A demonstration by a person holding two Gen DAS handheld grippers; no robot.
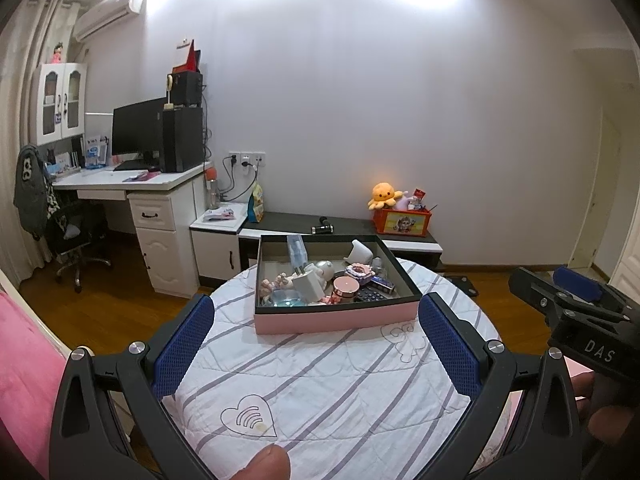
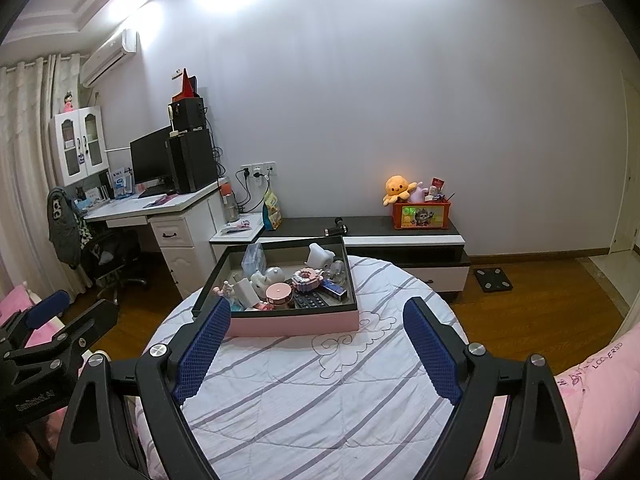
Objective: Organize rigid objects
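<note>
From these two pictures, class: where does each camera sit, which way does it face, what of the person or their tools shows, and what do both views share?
Left wrist view: sits on the left gripper, looking forward and slightly down at the pink box on the round table; its own open fingers, a thumb and the right gripper at the right edge show.
Right wrist view: sits on the right gripper, facing the same box; its open fingers and the left gripper at the left edge show.
Shared: box, table, desk, orange plush toy.
</note>
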